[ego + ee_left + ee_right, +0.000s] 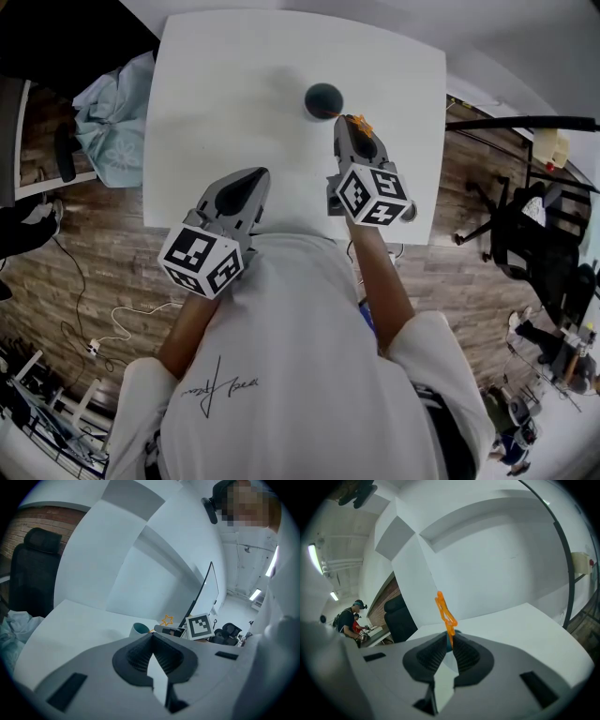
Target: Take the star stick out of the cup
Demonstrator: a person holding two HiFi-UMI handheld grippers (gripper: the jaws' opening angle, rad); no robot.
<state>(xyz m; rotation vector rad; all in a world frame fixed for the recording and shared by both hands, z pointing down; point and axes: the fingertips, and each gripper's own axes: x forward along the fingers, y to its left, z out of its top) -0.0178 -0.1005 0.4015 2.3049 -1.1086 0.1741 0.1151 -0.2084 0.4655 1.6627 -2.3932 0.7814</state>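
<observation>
Fingers (465, 652) of the right gripper (449, 640) pinch the star stick (445, 611), just right of the cup (323, 100).
By the look of it the grasp is made and the lift mostly done: the orange star stands above the jaws, though whether the stick's lower end clears the rim cannot be told. On the far part of the white table (216, 103), the cup's dark inside shows nothing else. At the near left, the left gripper (152, 637) has its jaws pressed together, empty.
</observation>
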